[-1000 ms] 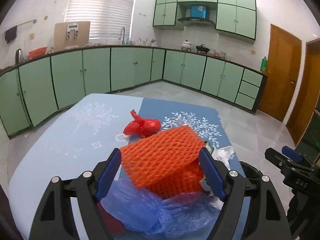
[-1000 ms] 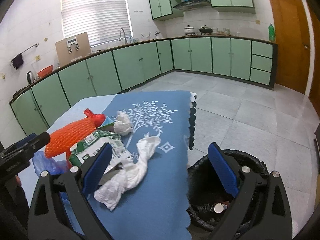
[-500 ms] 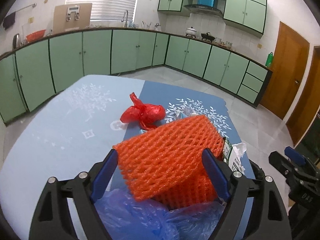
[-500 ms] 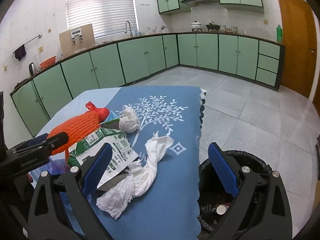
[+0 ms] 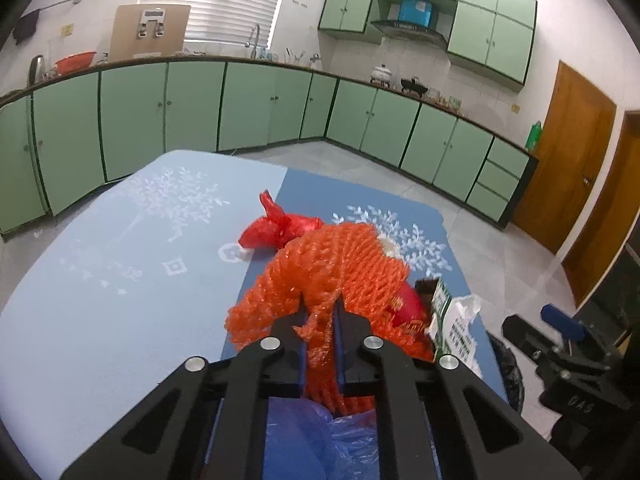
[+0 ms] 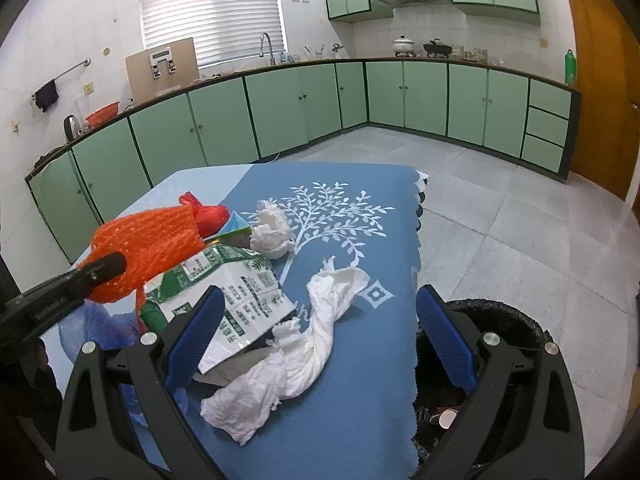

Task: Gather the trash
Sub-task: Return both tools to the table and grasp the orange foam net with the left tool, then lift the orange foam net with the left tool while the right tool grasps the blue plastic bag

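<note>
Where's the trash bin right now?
The black-lined trash bin sits on the floor off the table's right edge, low right in the right wrist view, behind the open right tongs, beside the long white tissue.

I am seeing the foam net (image 6: 148,240) lying at the left on the table (image 6: 360,420), with the carton (image 6: 236,292) just right of it, the tissue (image 6: 304,344) nearer, and the bin (image 6: 504,320) standing at the right beside the table.
</note>
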`<state>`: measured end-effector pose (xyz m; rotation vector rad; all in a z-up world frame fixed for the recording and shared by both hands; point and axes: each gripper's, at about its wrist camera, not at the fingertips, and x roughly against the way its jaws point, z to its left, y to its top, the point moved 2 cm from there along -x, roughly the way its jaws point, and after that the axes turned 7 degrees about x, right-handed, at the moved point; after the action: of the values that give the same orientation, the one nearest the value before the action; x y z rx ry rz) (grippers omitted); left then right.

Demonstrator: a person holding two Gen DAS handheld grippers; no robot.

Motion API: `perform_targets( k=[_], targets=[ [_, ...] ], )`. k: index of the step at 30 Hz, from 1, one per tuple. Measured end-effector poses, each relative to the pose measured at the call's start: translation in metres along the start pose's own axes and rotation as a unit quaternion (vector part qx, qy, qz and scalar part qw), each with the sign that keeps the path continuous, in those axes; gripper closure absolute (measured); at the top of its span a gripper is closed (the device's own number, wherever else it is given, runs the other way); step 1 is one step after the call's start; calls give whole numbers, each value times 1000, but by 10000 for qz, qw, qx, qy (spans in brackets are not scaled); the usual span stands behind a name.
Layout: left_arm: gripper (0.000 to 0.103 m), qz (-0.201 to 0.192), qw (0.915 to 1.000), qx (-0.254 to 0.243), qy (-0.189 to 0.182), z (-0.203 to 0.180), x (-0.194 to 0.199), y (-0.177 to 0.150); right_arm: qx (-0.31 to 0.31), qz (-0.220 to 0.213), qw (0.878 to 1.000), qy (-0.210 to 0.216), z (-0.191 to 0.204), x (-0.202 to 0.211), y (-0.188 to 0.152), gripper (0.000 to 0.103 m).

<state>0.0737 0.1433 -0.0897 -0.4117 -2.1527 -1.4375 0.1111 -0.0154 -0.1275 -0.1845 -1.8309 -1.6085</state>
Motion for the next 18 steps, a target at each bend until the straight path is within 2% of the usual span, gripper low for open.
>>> perform_targets(
  k=[8,18],
  targets=[
    [93,-382,9991,163,133,18,25,12,73,-26,9997,230,25,-3,3,9],
    [93,-510,9969,360,482,53,38,14,294,-94,9980,543,57,-5,16,11]
  ],
)
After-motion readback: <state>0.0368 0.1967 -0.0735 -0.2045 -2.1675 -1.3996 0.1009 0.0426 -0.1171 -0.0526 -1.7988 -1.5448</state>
